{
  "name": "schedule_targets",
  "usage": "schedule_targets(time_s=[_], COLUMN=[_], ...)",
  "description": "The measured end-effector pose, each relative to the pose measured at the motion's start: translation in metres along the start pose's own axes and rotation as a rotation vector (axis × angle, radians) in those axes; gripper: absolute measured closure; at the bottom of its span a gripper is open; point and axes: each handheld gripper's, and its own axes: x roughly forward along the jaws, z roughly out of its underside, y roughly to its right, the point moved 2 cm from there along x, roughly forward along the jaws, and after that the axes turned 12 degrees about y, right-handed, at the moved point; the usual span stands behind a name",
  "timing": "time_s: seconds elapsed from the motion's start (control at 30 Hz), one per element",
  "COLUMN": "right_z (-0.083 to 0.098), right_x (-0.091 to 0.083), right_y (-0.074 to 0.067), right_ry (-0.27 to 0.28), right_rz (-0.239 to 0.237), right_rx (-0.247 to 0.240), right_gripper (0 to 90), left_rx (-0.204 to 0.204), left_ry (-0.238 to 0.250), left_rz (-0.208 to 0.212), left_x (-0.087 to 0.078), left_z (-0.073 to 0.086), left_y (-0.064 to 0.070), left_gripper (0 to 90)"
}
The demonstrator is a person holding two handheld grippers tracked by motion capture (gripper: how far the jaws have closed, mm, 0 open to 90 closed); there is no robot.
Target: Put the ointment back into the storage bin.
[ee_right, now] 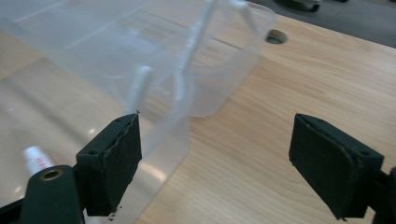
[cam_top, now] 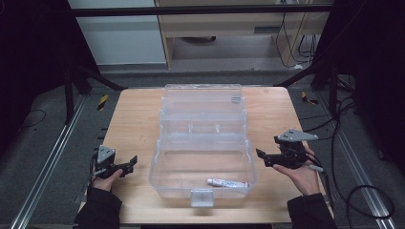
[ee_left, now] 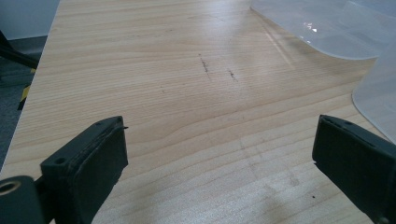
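A clear plastic box (cam_top: 157,162) stands open in the middle of the wooden table, its lid (cam_top: 203,98) laid back behind it. A white tube (cam_top: 228,182) lies inside near the front wall; its end (ee_right: 35,157) also appears in the right gripper view. My left gripper (cam_top: 133,162) is open, held low over bare wood left of the box. My right gripper (cam_top: 260,156) is open just off the box's right wall (ee_right: 177,140). Nothing sits between either pair of jaws.
The table (cam_top: 138,119) has bare wood on both sides of the box. A round hole (ee_right: 276,36) is in the tabletop beyond the box. Dark frame posts, floor rails and cables surround the table.
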Motion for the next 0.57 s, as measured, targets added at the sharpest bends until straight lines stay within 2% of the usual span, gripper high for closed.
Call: schedule_targets(time_s=[0.07, 0.1, 0.13, 0.17, 0.23, 0.57], right_z=[0.006, 0.006, 0.013, 0.013, 0.025, 0.06], right_x=[0.003, 0.003, 0.005, 0.005, 0.009, 0.011], right_y=[0.008, 0.008, 0.015, 0.015, 0.025, 0.046], right_ry=[0.004, 0.004, 0.0, 0.0, -0.027, -0.075], right_rz=[0.034, 0.034, 0.061, 0.061, 0.098, 0.162], right_rx=[0.023, 0.023, 0.047, 0.047, 0.061, 0.106], right_gripper=[16.9, 16.9, 16.6, 16.6, 16.1, 15.6], left_rx=[0.001, 0.001, -0.004, -0.004, 0.001, 0.004], left_ry=[0.0, 0.0, 0.003, 0.003, 0.001, 0.0], left_rz=[0.001, 0.001, 0.001, 0.001, 0.003, 0.004], left_x=[0.0, 0.0, 0.0, 0.0, 0.0, 0.0], left_z=[0.0, 0.0, 0.0, 0.0, 0.0, 0.0], left_y=[0.0, 0.0, 0.0, 0.0, 0.0, 0.001], left_gripper=[2.7, 2.7, 2.7, 2.7, 2.7, 2.7])
